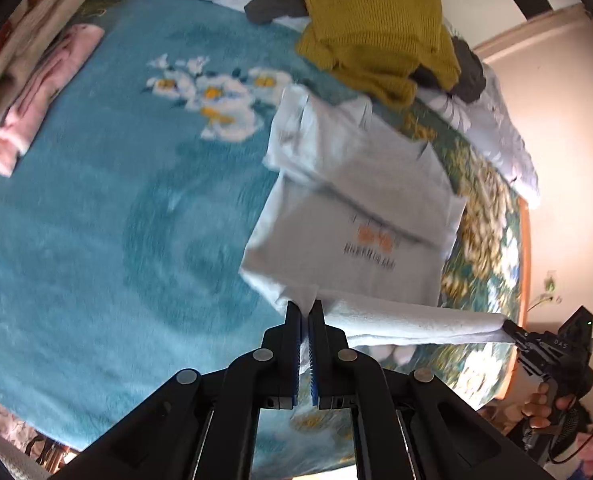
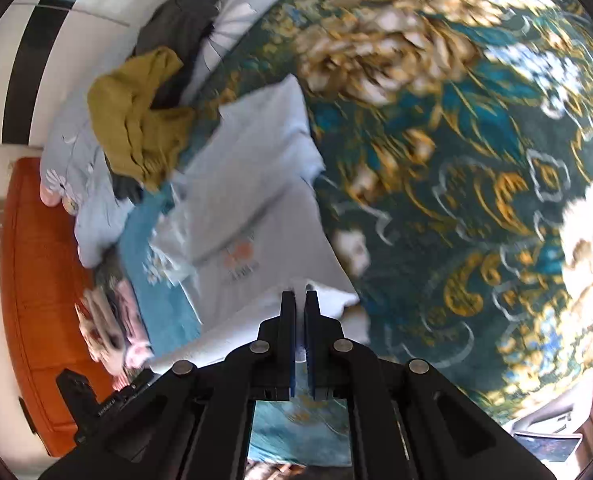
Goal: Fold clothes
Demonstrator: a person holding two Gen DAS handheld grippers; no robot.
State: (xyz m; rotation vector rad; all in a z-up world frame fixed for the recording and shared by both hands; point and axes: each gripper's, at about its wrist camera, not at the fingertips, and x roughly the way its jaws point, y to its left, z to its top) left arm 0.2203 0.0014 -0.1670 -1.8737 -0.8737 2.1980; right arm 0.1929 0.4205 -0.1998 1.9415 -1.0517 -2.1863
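A light grey T-shirt (image 1: 356, 200) with an orange and dark print lies partly folded on the bed; it also shows in the right wrist view (image 2: 256, 200). My left gripper (image 1: 305, 306) is shut on its near hem corner. My right gripper (image 2: 300, 295) is shut on the other hem corner; it also shows at the right in the left wrist view (image 1: 514, 330). The hem is stretched taut between the two and lifted off the bed. The frames are blurred by motion.
A mustard knit (image 1: 380, 32) over dark grey clothes (image 1: 276, 0) lies beyond the shirt. Folded pink and patterned clothes (image 1: 40, 92) lie at the left on the teal blanket (image 1: 96, 220). A floral bedspread (image 2: 456, 160) covers the right. Orange bed frame (image 2: 36, 280) at far edge.
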